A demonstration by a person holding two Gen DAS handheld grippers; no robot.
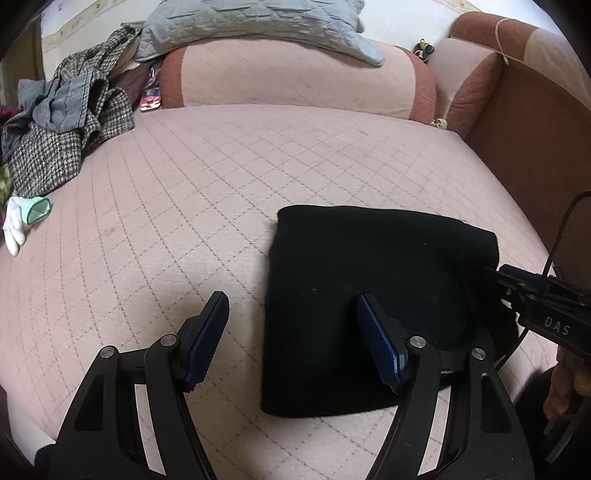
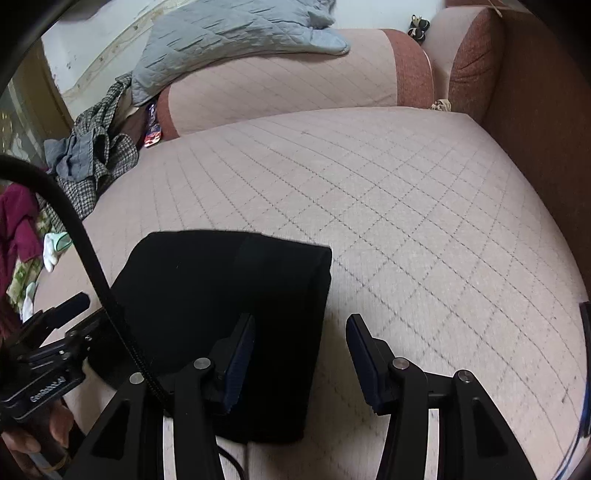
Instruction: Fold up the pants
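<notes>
Folded black pants (image 1: 365, 295) under both grippers (jaws spread) — left gripper (image 1: 291, 343), right gripper (image 2: 301, 363).

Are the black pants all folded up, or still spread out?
Folded up. The black pants lie as one compact, thick rectangle on the pink sofa cushion, no legs sticking out. Both claws are open and hold nothing.

a home living room, quilted pink sofa (image 1: 207, 177), grey cushion (image 1: 255, 26), heaped clothes (image 1: 70, 122)
</notes>
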